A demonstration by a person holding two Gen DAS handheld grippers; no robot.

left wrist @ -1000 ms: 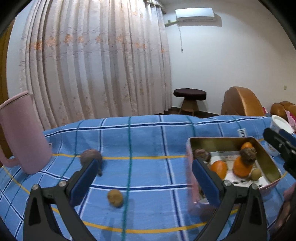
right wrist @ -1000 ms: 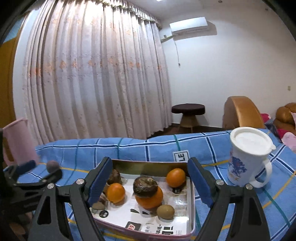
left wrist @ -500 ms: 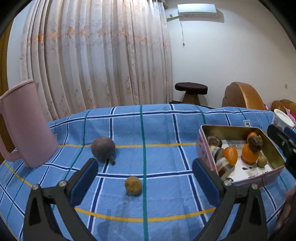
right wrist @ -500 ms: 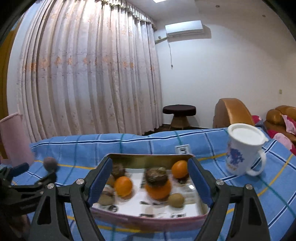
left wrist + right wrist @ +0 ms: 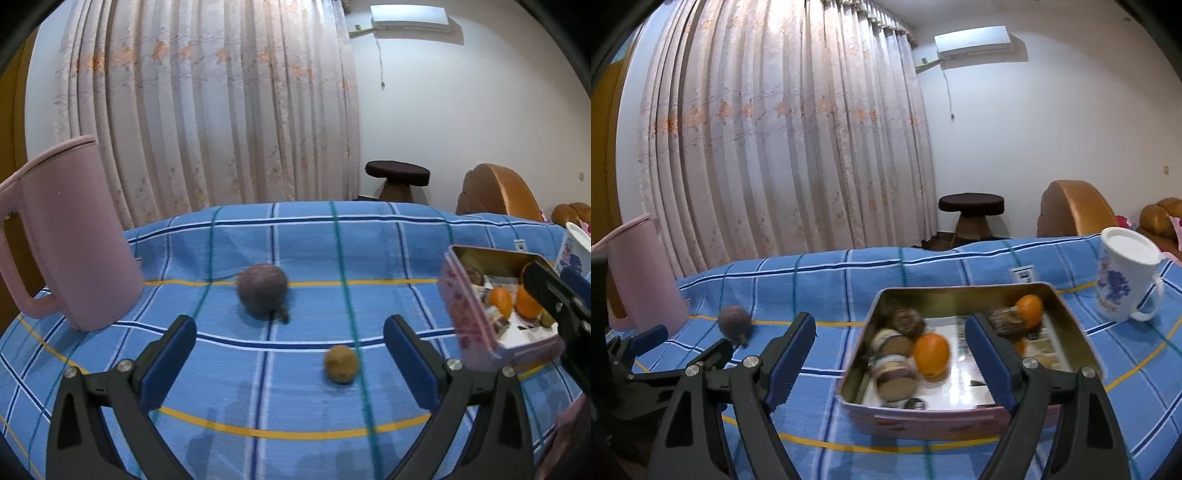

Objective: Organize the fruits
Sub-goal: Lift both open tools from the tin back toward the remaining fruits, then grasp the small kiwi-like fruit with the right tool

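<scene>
Small round brown fruit point(image 5: 340, 363) lies loose on the blue plaid-cloth counter point(image 5: 314, 254), just ahead of the spread, empty left claw point(image 5: 289, 354), with a dark purple round stemmed fruit point(image 5: 263, 294) a bit farther back and a tall pink plastic jug point(image 5: 70, 236) off to the left. Both fruits look light, firm and prone to rolling, so probably best pinched across the widest part, not by the stem. The pink metal tin with gold interior point(image 5: 964, 293), already holding oranges point(image 5: 931, 355) and dark fruits, sits to the right under the spread, empty right claw point(image 5: 890, 345), a white lidded mug point(image 5: 1126, 275) beyond it.
</scene>
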